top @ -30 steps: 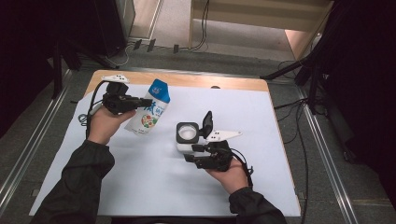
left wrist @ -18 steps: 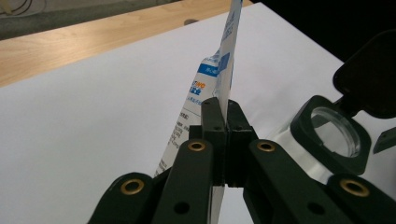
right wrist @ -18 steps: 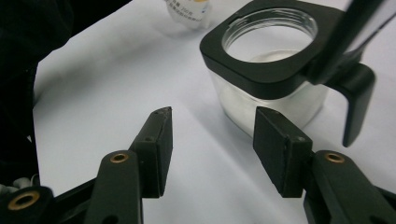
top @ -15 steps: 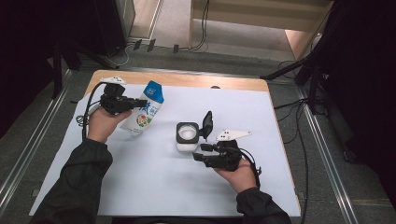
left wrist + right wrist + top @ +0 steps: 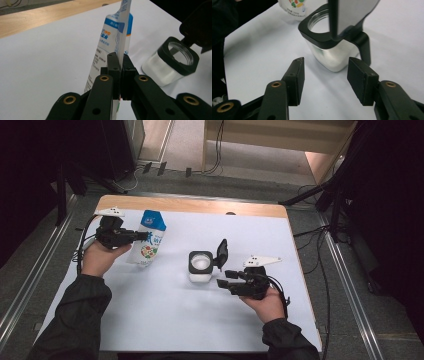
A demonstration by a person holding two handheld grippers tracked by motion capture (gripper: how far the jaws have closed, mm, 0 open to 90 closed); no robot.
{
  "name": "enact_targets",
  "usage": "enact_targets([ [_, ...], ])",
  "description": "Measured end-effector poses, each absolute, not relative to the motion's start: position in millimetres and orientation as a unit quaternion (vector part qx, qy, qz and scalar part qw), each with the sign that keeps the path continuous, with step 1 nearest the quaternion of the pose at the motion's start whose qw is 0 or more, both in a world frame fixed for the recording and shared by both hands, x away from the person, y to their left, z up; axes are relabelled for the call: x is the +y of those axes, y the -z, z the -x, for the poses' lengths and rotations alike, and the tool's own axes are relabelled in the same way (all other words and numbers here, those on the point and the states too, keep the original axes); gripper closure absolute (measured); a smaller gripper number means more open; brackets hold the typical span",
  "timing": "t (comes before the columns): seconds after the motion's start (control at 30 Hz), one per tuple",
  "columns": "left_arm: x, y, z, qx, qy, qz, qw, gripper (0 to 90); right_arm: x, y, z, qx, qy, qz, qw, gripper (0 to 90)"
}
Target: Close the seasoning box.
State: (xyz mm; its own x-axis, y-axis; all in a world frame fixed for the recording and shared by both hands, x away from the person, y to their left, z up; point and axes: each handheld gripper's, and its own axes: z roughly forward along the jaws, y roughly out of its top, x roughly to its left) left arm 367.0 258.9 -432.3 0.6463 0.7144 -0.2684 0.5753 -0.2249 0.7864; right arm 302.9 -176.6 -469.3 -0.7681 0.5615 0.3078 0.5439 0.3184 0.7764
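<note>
The white refill pouch [image 5: 148, 240] with a blue top stands tilted on the white table cover [image 5: 165, 320], its sealed side edge clamped between the jaws of the left gripper [image 5: 139, 236]. In the left gripper view the pouch [image 5: 113, 45] rises straight out of the clenched pads, the flat seam pinched between them and the body spreading to the left of the jaws. Its label carries blue Chinese characters and small print on a blue band near the top, with an orange mark beneath; none of it is sharp enough to read. In the high view a round, multicoloured emblem shows on the lower face.

The square glass jar [image 5: 200, 266] with a black collar and a hinged black lid [image 5: 221, 254] standing open sits just right of the pouch, apart from it. In the left gripper view the jar [image 5: 172, 62] lies to the right of and beyond the jaws.

The right gripper [image 5: 223, 278] is released, its pads spread with nothing between them. In the right gripper view the jar [image 5: 332, 50] stands just ahead of the gap, centred between the two pads but not touching either, with white contents in its base. The upright lid [image 5: 352, 15] rises above it. The pouch's lower end [image 5: 295, 7] shows beyond the jar, to the upper left.
</note>
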Motion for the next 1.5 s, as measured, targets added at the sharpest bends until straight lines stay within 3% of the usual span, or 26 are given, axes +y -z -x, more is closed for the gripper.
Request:
enact_targets([
  [0.47, 283.9, 441.2, -338.3, 0.421, -0.074, -0.788, 0.442, 88.0, -188.0, 465.6, -317.1, 0.802, -0.468, -0.370, 0.015, 58.8],
  [0.83, 285.9, 450.9, -328.5, 0.417, -0.070, -0.791, 0.442, 78.0, -187.7, 463.4, -339.0, 0.790, -0.477, -0.385, 0.031, 83.9],
  [0.93, 284.7, 451.2, -328.8, 0.419, -0.070, -0.790, 0.443, 71.6, -186.9, 460.2, -346.6, 0.780, -0.490, -0.387, 0.037, 90.0],
  [1.2, 285.2, 451.8, -328.5, 0.419, -0.082, -0.785, 0.448, 46.9, -175.0, 454.1, -355.4, 0.767, -0.513, -0.384, 0.038, 90.0],
  [1.5, 284.9, 452.5, -325.7, 0.416, -0.084, -0.786, 0.449, 34.8, -167.6, 456.5, -361.9, 0.764, -0.514, -0.389, 0.036, 90.0],
])
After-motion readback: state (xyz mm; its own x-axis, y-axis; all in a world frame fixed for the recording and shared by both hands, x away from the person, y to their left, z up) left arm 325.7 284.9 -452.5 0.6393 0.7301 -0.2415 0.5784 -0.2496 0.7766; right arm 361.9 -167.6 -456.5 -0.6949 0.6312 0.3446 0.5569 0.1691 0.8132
